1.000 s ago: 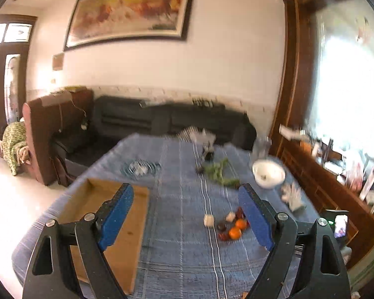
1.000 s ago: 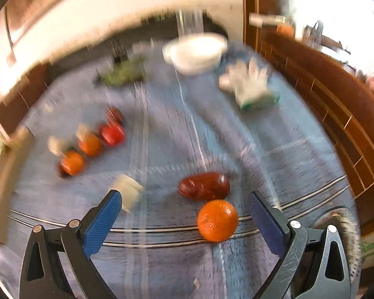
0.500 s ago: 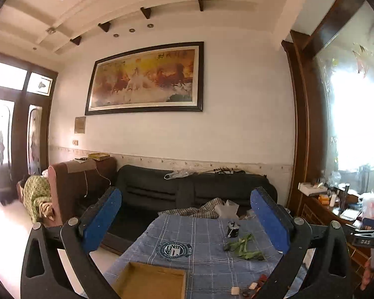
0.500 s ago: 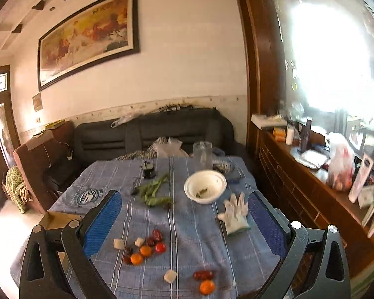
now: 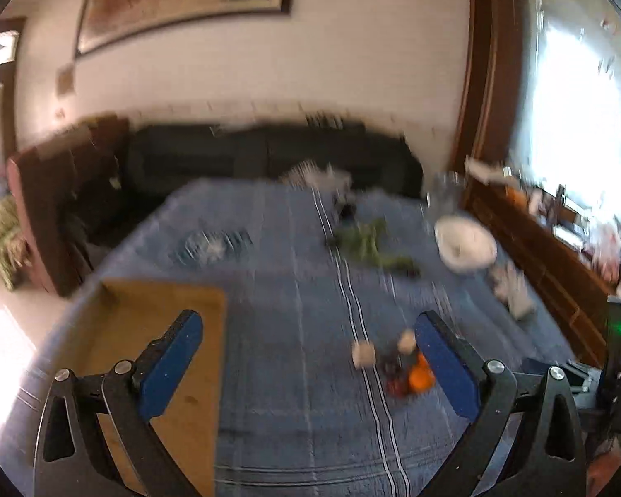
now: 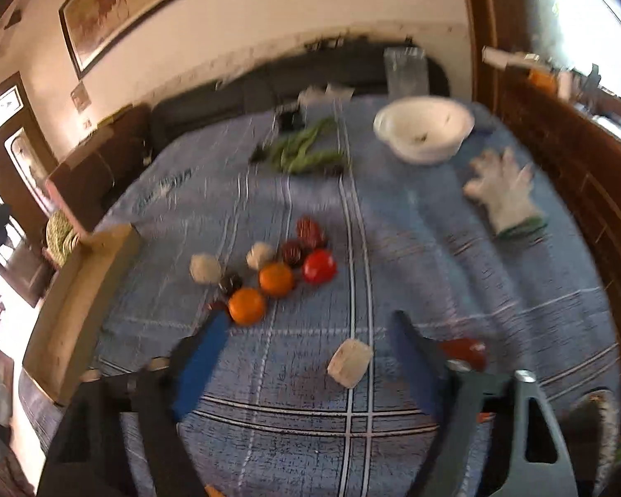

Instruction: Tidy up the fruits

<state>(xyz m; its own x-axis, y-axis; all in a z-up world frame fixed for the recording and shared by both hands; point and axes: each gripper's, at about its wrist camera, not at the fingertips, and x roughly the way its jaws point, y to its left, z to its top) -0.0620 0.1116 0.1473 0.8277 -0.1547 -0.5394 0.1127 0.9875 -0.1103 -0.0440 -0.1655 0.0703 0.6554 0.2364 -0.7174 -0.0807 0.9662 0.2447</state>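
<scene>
A cluster of fruits lies on the blue checked tablecloth [image 6: 434,273]: two oranges [image 6: 247,305], a red tomato [image 6: 319,266], dark red fruits [image 6: 309,230] and pale cubes [image 6: 205,268]. Another pale cube [image 6: 349,363] lies between my right gripper's fingers, untouched. A dark red fruit [image 6: 463,352] sits behind the right finger. My right gripper [image 6: 310,331] is open and empty above the cloth. My left gripper [image 5: 306,331] is open and empty; the fruit cluster [image 5: 418,377] shows by its right finger. A cardboard box [image 5: 161,331] lies at the left.
A white bowl [image 6: 424,129], a glass [image 6: 405,69], green beans [image 6: 302,151] and a white glove [image 6: 503,194] lie at the far side. A wooden sideboard [image 6: 579,157] runs along the right. A dark sofa [image 5: 269,153] stands behind the table.
Both grippers swung up toward the wall half a second ago and have tilted back down to the table. The views are motion-blurred. Both stay open.
</scene>
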